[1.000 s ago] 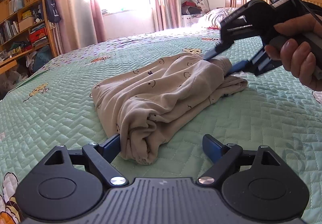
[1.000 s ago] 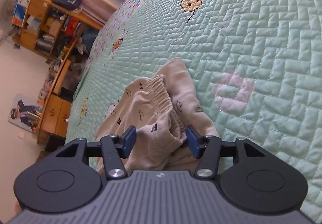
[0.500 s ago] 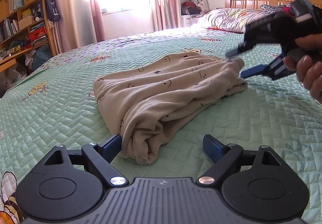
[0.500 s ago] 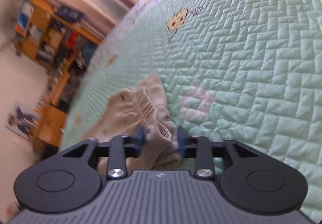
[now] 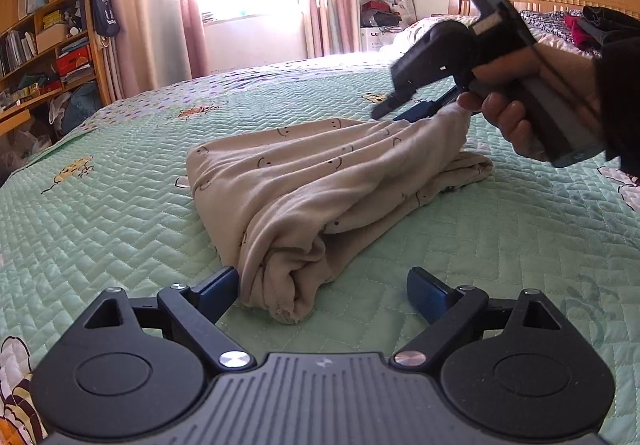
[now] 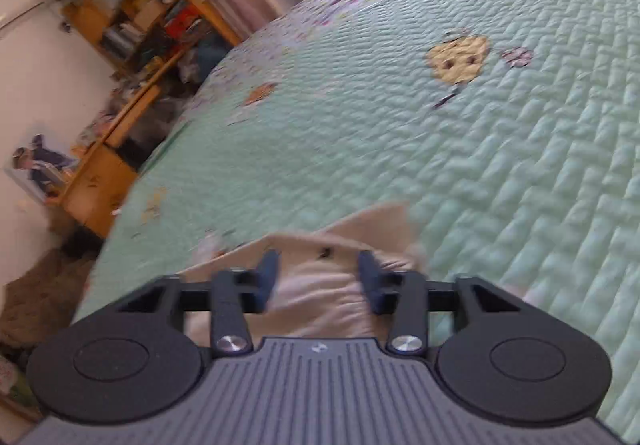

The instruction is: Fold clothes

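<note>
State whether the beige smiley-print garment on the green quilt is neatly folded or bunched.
Bunched: the beige smiley-print garment lies in loose rolls and creases, one end lifted by the right gripper.

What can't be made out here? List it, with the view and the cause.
- Right tool grip: right wrist view is motion-blurred; the beige garment lies between its fingers, pad contact unclear.
- Garment's far end: left wrist view, hidden behind the hand.
- Garment type: bunched folds hide its shape.
- Bookshelf contents: too small.
</note>
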`<state>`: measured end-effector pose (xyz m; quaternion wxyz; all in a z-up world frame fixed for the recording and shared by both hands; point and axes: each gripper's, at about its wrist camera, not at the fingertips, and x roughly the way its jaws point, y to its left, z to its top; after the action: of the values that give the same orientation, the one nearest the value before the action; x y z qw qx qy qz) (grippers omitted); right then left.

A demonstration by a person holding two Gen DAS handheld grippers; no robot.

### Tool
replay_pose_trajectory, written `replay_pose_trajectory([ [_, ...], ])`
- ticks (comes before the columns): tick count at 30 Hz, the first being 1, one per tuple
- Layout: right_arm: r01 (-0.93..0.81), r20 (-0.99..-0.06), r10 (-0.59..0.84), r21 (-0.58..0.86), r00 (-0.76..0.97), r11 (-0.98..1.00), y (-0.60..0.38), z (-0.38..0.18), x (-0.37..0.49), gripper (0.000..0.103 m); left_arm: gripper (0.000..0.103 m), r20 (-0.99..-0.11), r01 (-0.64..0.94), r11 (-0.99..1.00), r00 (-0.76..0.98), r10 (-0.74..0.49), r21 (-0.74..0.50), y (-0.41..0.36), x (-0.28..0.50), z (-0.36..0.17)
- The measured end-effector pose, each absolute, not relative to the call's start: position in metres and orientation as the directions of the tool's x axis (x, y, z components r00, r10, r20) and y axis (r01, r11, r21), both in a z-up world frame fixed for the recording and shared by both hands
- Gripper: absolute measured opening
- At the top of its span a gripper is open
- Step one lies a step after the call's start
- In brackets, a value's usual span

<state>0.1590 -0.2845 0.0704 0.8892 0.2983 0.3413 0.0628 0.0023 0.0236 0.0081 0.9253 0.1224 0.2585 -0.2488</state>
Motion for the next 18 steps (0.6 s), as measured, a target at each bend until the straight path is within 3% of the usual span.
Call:
replay_pose_trajectory([
  [1, 0.113, -0.569, 0.299, 0.576, 0.766, 0.809, -0.291, 0.070, 0.160, 0.017, 0.092, -0.541, 0.525, 0.846, 0.740, -0.400, 0.093, 0.024, 0.003, 0.008],
  [2, 0.120, -0.548, 0.287, 0.590, 0.786, 0.799, -0.291, 0.075, 0.153, 0.020, 0.093, -0.542, 0.526, 0.846, 0.738, -0.402, 0.089, 0.025, 0.003, 0.008],
  [5, -0.008, -0.438, 0.322, 0.582, 0.840, 0.813, -0.272, 0.101, 0.120, 0.034, 0.093, -0.545, 0.528, 0.844, 0.736, -0.402, 0.090, 0.024, 0.003, 0.008],
  [7, -0.106, -0.379, 0.387, 0.585, 0.840, 0.804, -0.250, 0.111, 0.094, 0.057, 0.093, -0.543, 0.528, 0.844, 0.738, -0.400, 0.096, 0.024, 0.002, 0.008],
  [9, -0.156, -0.380, 0.490, 0.644, 0.785, 0.749, -0.238, 0.101, 0.086, 0.063, 0.093, -0.538, 0.526, 0.845, 0.743, -0.398, 0.102, 0.025, 0.001, 0.008],
  [11, -0.085, -0.506, 0.427, 0.566, 0.750, 0.820, -0.237, 0.085, 0.085, 0.060, 0.093, -0.526, 0.524, 0.845, 0.751, -0.398, 0.109, 0.026, -0.001, 0.009],
  [12, -0.047, -0.559, 0.368, 0.505, 0.743, 0.862, -0.239, 0.079, 0.083, 0.046, 0.093, -0.517, 0.523, 0.845, 0.757, -0.399, 0.114, 0.027, -0.003, 0.010],
  [13, -0.041, -0.556, 0.343, 0.484, 0.757, 0.874, -0.240, 0.083, 0.075, 0.022, 0.093, -0.500, 0.525, 0.842, 0.766, -0.404, 0.123, 0.027, -0.007, 0.012],
  [14, -0.034, -0.553, 0.318, 0.462, 0.770, 0.886, -0.241, 0.087, 0.067, 0.024, 0.093, -0.483, 0.527, 0.840, 0.774, -0.409, 0.133, 0.027, -0.010, 0.013],
  [16, -0.103, -0.512, 0.324, 0.413, 0.795, 0.905, -0.227, 0.102, 0.049, 0.047, 0.093, -0.474, 0.554, 0.811, 0.774, -0.419, 0.188, 0.019, -0.018, 0.014],
  [18, -0.252, -0.508, 0.386, 0.313, 0.770, 0.915, -0.190, 0.118, 0.040, 0.055, 0.094, -0.482, 0.572, 0.771, 0.779, -0.402, 0.281, 0.004, -0.025, 0.010],
])
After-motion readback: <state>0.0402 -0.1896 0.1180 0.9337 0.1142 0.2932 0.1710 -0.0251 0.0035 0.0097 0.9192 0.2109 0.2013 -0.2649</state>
